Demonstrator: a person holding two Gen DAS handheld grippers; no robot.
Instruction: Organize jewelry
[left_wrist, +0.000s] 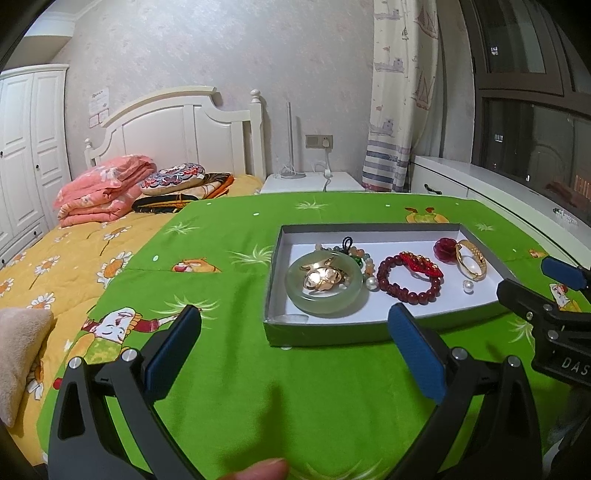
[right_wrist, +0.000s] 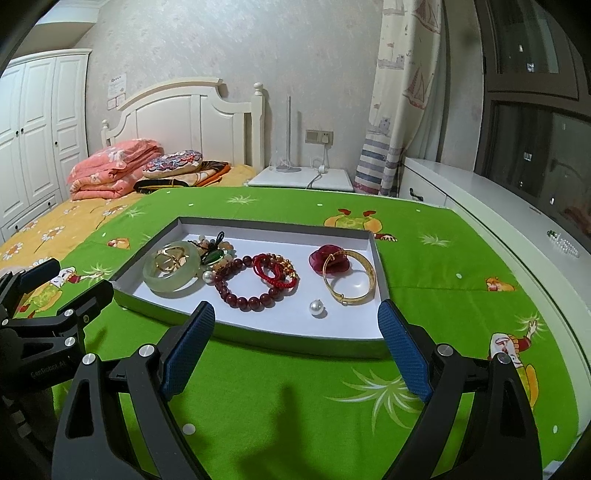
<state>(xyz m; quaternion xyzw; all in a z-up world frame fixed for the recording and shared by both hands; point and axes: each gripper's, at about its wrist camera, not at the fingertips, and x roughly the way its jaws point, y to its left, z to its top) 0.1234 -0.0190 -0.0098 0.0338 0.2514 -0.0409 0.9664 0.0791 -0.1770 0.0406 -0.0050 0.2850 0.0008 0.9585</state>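
A shallow grey tray (left_wrist: 325, 332) (right_wrist: 295, 343) with a white floor lies on a green cloth. In it lie a pale jade bangle (left_wrist: 324, 284) (right_wrist: 171, 271) with gold pieces inside, a dark red bead bracelet (left_wrist: 410, 278) (right_wrist: 247, 291), a red cord ornament (right_wrist: 275, 271), a gold bangle (left_wrist: 471, 260) (right_wrist: 349, 277), a red fabric flower (right_wrist: 327, 258) and a loose pearl (right_wrist: 317, 307). My left gripper (left_wrist: 295, 326) is open in front of the tray's near left part. My right gripper (right_wrist: 297, 319) is open at the tray's near rim, holding nothing.
The green cloth (right_wrist: 295, 406) covers a table beside a bed with a yellow quilt (left_wrist: 74, 251) and folded pink bedding (left_wrist: 107, 192). A white nightstand (left_wrist: 310, 182), a curtain (left_wrist: 399, 110) and a white window ledge (right_wrist: 498, 214) stand behind. A fingertip (left_wrist: 262, 470) shows at the bottom edge.
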